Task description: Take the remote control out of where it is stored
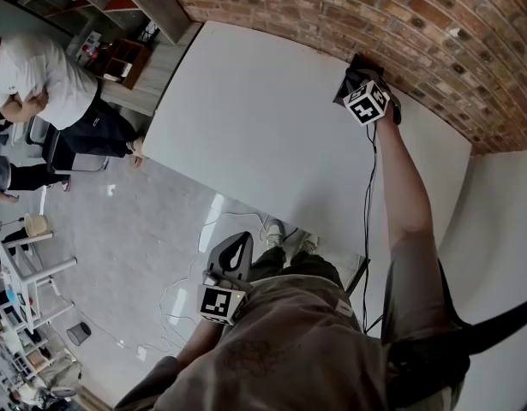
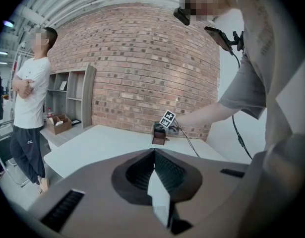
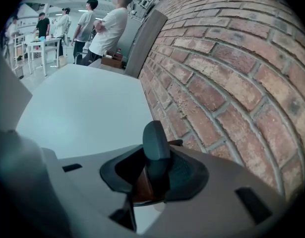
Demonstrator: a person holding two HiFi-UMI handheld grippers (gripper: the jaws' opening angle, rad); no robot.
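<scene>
A dark remote control [image 3: 155, 140] stands upright in a brown holder [image 3: 141, 187] at the far edge of the white table [image 1: 263, 127], right against the brick wall [image 1: 400, 15]. My right gripper [image 3: 159, 153] is shut on the remote, whose rounded top sticks up above the jaws. In the head view this gripper [image 1: 359, 82] reaches over the holder with its marker cube on top. From the left gripper view the holder [image 2: 158, 134] shows far off across the table. My left gripper [image 1: 243, 238] hangs low by my waist, away from the table, shut with nothing in it [image 2: 153, 151].
A cable [image 1: 368, 195] runs from the right gripper back along my arm. A person in a white shirt [image 1: 32, 84] stands left of the table near a shelf unit [image 2: 68, 98]. More people and small tables stand further back on the grey floor [image 1: 143, 229].
</scene>
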